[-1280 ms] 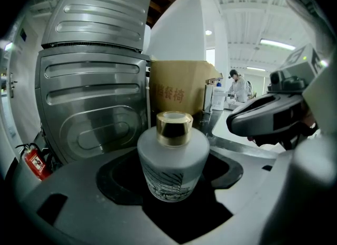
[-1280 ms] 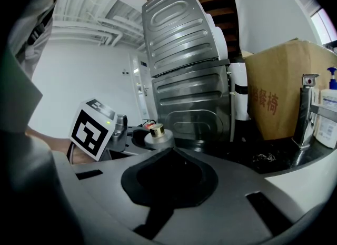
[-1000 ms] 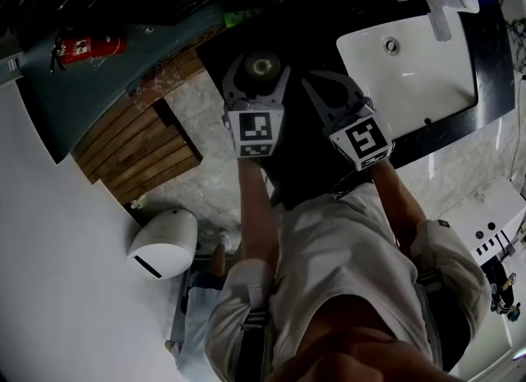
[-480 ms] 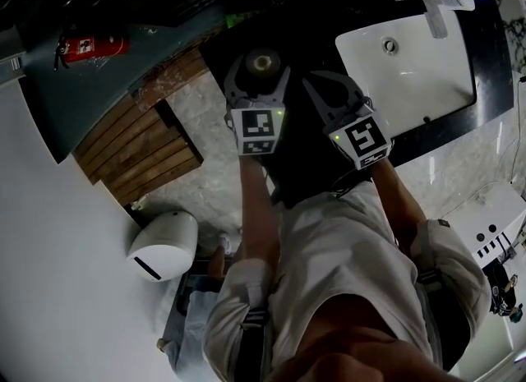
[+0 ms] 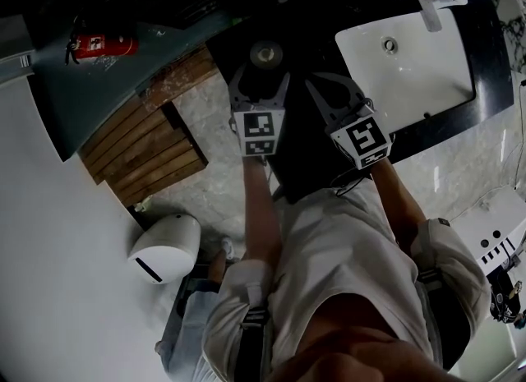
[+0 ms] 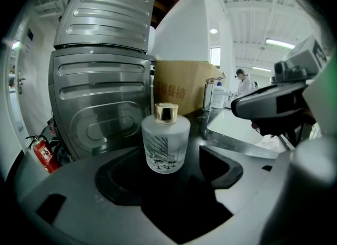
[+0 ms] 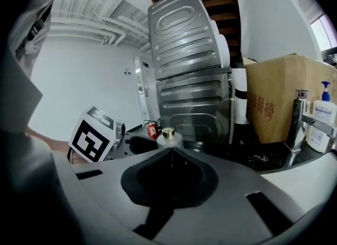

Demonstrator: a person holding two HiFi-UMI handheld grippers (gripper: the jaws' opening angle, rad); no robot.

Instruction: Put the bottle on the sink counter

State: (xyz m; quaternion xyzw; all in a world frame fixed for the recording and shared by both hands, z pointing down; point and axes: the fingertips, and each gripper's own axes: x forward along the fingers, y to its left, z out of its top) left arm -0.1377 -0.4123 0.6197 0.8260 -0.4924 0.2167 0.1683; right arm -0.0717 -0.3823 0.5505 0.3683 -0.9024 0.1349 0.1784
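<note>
A frosted glass bottle (image 6: 166,145) with a gold cap stands upright on the black sink counter (image 5: 436,126), left of the white basin (image 5: 411,68). My left gripper (image 6: 171,174) is open; the bottle sits just at the mouth of its jaws, touching neither pad. In the head view the bottle (image 5: 265,53) lies just beyond the left gripper (image 5: 260,78). To its right, my right gripper (image 5: 327,86) is shut and empty. The right gripper view shows its tips (image 7: 171,150) pressed together, with the bottle (image 7: 168,137) standing beyond them.
A ribbed metal cabinet (image 6: 100,96) and a cardboard box (image 7: 279,96) stand behind the counter. A faucet (image 7: 295,117) and soap dispenser (image 7: 321,116) are by the basin. A fire extinguisher (image 5: 103,45), wooden slats (image 5: 144,146) and a white bin (image 5: 163,247) are on the floor side.
The left gripper has drawn back a little, so the bottle now stands past its jaw tips instead of between them. The right gripper has barely moved.
</note>
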